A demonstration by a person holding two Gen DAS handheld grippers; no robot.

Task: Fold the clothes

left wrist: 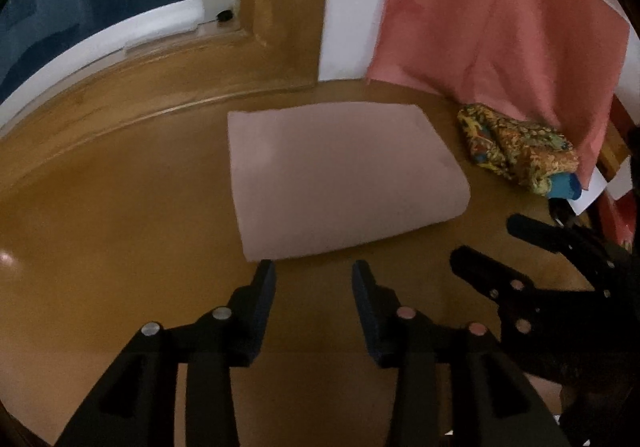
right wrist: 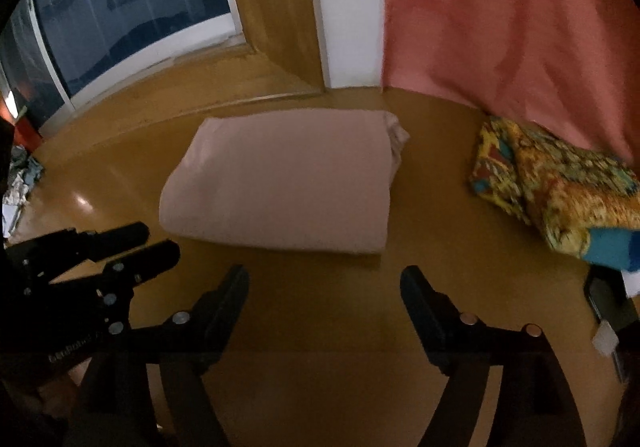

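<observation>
Ahead, both tools point(left wrist: 314, 267) point(right wrist: 324, 275) gape empty before folded pink cloth point(left wrist: 340, 179); patterned bundle point(right wrist: 560, 191) rightward.

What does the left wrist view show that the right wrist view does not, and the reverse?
Only the left wrist view shows the small dark object on the window sill and the white papers past the patterned cloth. Only the right wrist view shows the loose layered edges at the far right end of the folded pink cloth and a heap of clothes at far left. Both show the folded pink cloth on the brown table, the patterned cloth, the hanging pink curtain, and both open, empty grippers: left gripper, right gripper.
</observation>
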